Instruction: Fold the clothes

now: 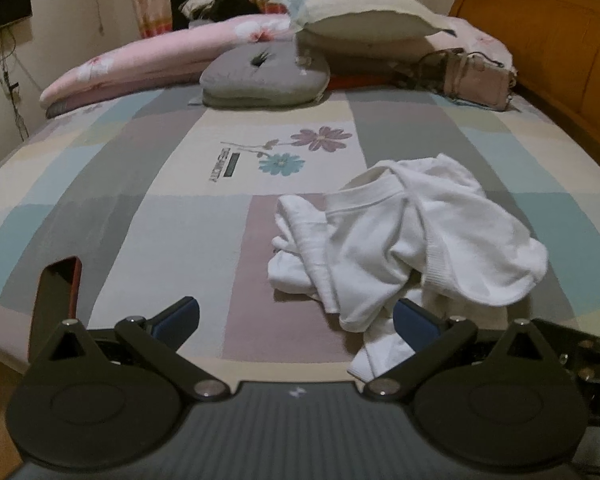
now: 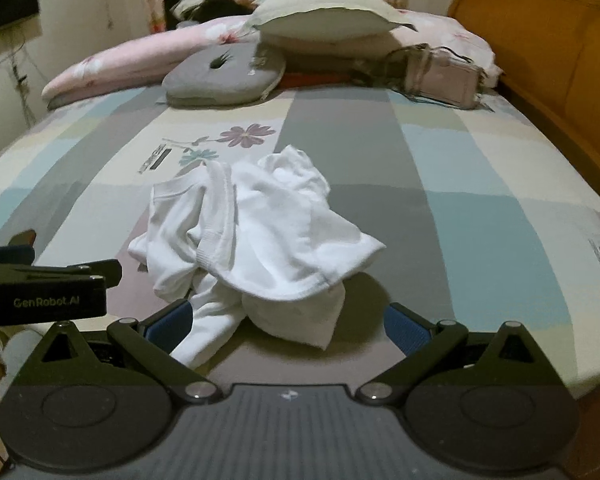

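Note:
A crumpled white garment (image 1: 400,248) lies in a heap on the patchwork bed sheet (image 1: 160,184), near the bed's front edge. In the left wrist view my left gripper (image 1: 296,322) is open, with the heap ahead and to the right; one sleeve end drapes beside its right blue pad (image 1: 414,324). In the right wrist view the same garment (image 2: 260,232) sits straight ahead of my right gripper (image 2: 286,324), which is open with a white fold lying between the blue pads (image 2: 168,322). The left gripper's body (image 2: 44,292) shows at that view's left edge.
Pillows (image 1: 352,8), a grey cushion (image 1: 264,76), a pink floral quilt (image 1: 152,56) and a pink bag (image 1: 476,80) are piled at the far end. A wooden headboard (image 1: 548,40) runs along the right. A red-and-black phone-like object (image 1: 58,292) stands at the left.

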A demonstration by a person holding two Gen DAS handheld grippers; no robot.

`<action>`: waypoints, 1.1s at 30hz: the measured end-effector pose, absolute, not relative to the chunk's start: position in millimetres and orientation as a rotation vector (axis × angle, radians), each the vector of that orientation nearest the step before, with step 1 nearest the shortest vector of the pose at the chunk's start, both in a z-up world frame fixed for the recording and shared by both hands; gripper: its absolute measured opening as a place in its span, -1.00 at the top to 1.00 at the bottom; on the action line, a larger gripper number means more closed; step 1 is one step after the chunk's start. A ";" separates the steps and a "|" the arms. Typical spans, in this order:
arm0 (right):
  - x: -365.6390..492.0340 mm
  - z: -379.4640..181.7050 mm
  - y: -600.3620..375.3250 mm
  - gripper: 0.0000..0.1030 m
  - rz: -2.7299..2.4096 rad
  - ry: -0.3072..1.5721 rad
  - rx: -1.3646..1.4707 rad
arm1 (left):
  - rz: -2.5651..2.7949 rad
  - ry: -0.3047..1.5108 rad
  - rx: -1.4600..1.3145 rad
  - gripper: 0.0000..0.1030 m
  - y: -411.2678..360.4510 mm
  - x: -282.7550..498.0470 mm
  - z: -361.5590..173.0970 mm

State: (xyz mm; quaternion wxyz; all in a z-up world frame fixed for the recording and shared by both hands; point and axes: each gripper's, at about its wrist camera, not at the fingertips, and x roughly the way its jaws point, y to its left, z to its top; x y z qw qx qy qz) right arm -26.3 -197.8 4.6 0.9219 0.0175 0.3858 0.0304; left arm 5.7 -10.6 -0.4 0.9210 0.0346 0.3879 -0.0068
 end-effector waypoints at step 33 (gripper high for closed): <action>23.1 -23.8 -161.3 -0.26 0.274 0.765 -0.266 | -0.150 0.731 0.111 -0.95 6.2 35.8 -31.5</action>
